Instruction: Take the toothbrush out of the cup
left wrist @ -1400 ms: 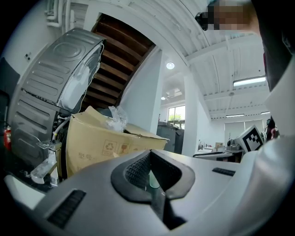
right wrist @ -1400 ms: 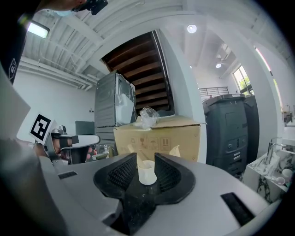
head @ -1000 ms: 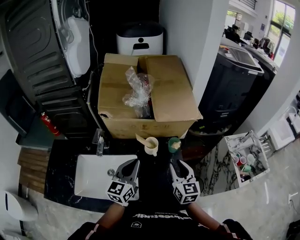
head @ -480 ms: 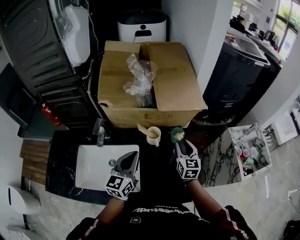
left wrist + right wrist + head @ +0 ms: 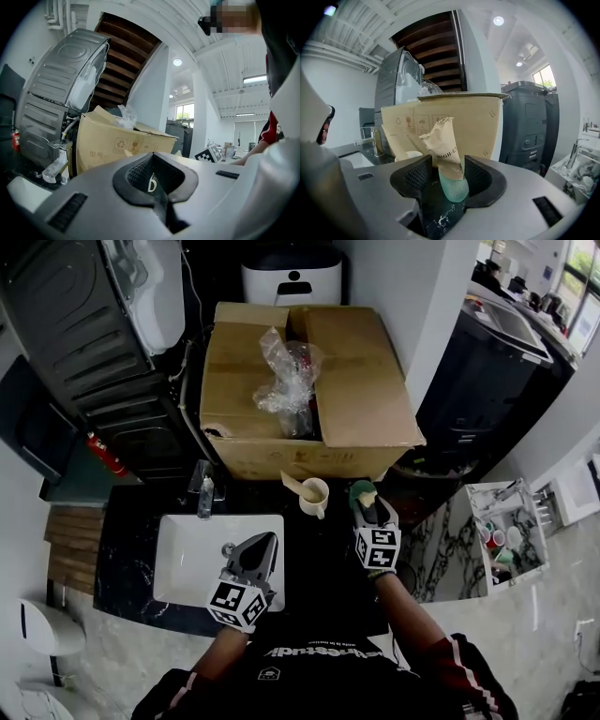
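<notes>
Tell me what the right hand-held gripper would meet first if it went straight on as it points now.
Probably the green cup, holding a paper-wrapped toothbrush: it stands between the open jaws of the right hand-held gripper, which have just been opening. Behind it is the cardboard box.

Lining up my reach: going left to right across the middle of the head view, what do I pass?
Red fire extinguisher → faucet → cream mug → green cup → white rack
</notes>
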